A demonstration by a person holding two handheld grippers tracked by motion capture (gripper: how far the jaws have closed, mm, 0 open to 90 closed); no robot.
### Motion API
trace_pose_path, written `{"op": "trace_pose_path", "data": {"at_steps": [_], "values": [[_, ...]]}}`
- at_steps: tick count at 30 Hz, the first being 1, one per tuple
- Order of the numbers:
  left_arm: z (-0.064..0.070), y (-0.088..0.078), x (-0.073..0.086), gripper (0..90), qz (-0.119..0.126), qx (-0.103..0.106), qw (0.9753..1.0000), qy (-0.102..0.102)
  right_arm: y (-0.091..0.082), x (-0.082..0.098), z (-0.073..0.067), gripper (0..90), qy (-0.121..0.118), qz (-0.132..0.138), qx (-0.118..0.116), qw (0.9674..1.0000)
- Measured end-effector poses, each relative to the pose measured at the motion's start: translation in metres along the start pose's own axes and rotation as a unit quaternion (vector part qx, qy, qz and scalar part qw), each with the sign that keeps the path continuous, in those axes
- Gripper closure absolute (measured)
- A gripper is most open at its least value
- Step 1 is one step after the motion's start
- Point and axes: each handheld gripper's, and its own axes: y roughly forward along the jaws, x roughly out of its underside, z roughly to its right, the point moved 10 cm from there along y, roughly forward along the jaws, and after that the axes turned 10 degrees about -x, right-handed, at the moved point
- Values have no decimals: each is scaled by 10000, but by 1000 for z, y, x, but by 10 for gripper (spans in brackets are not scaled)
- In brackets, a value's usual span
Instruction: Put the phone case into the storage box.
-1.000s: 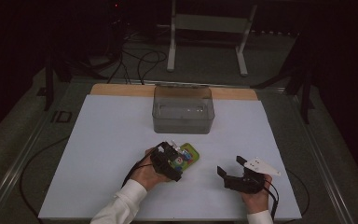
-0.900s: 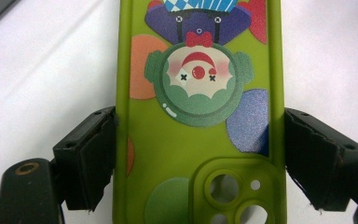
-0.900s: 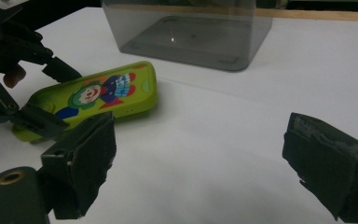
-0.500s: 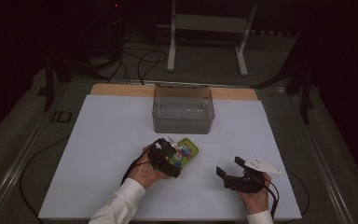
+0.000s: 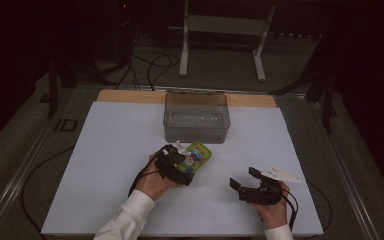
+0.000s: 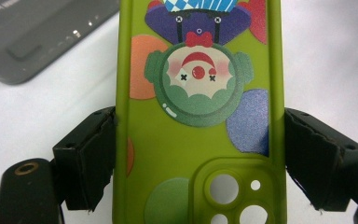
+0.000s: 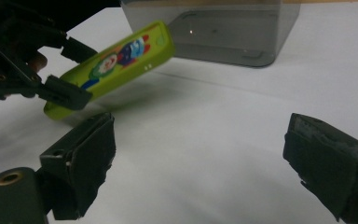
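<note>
Slippage was the main risk: the left tool (image 5: pixel 180 162) clamped the green phone case (image 6: pixel 198 121) only by its two long edges, near the camera-cutout end, so most of the case stuck out unsupported. It was held tilted, off the white worktop (image 5: pixel 105 150), short of the grey bin (image 5: pixel 196 117) by the far edge. A quick swing could have twisted it loose or knocked it on the bin's rim. The right tool (image 5: pixel 245 180) rested near the front edge, jaws apart and empty.
</note>
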Motion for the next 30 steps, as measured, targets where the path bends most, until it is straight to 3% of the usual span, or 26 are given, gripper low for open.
{"op": "trace_pose_path", "data": {"at_steps": [3, 9, 15, 24, 30], "values": [[-4, -4, -3, 164, 114, -32, 9999, -104, 0, -1, 1, 93, -149, -83, 88, 9998], [-8, -12, -11, 164, 416, -23, 9987, -297, 1, -7, -1, 92, -151, -91, 153, 9997], [-11, -17, -14, 164, 529, -45, 9980, -346, 1, -14, -3, 92, -214, -59, 190, 9996], [-17, -24, -22, 164, 765, -90, 9953, -578, 8, -26, -8, 93, -322, -108, 116, 9994], [-19, -27, -26, 164, 856, -99, 9940, -679, 13, -34, -12, 95, -249, -126, 50, 9996]]}}
